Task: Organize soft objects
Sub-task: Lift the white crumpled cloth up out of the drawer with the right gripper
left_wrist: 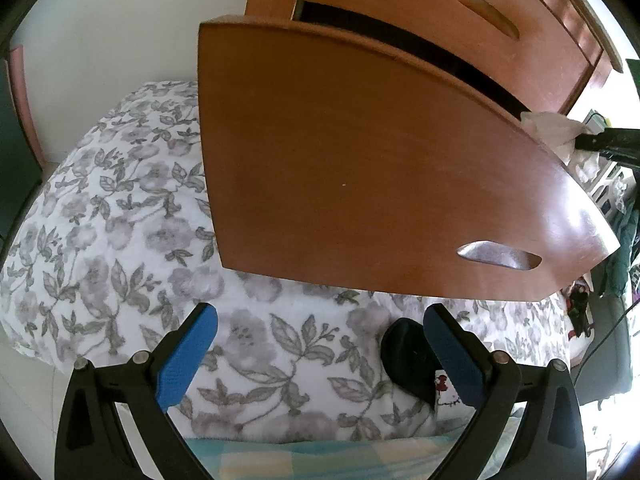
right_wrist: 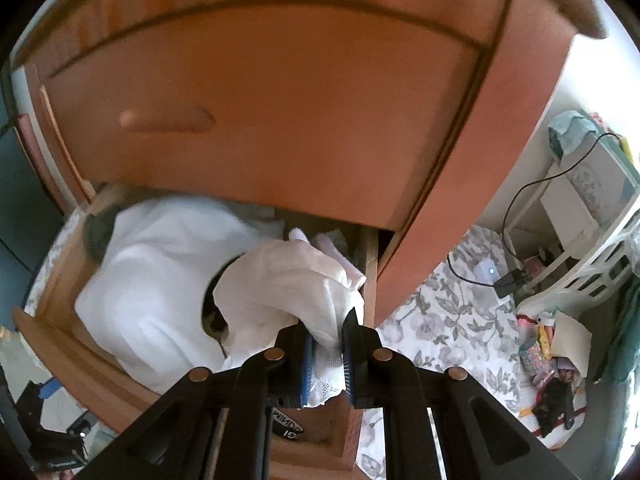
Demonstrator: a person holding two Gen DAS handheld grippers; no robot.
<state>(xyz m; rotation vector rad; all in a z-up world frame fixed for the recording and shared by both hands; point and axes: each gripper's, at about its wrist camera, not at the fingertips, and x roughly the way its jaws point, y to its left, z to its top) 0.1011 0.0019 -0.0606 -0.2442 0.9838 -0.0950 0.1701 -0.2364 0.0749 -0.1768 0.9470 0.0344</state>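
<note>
Right wrist view: my right gripper [right_wrist: 326, 344] clenched a white cloth [right_wrist: 292, 280] just above the open drawer [right_wrist: 60, 320].
Left gripper [left_wrist: 320, 356]: released, empty, below the drawer front.
Progress: clothes lay inside; sorting unfinished.

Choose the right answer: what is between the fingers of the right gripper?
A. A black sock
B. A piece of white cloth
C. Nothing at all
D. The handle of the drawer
B: in the right wrist view, the right gripper is closed on the white cloth, which bunches between its blue pads above the open drawer.
</note>
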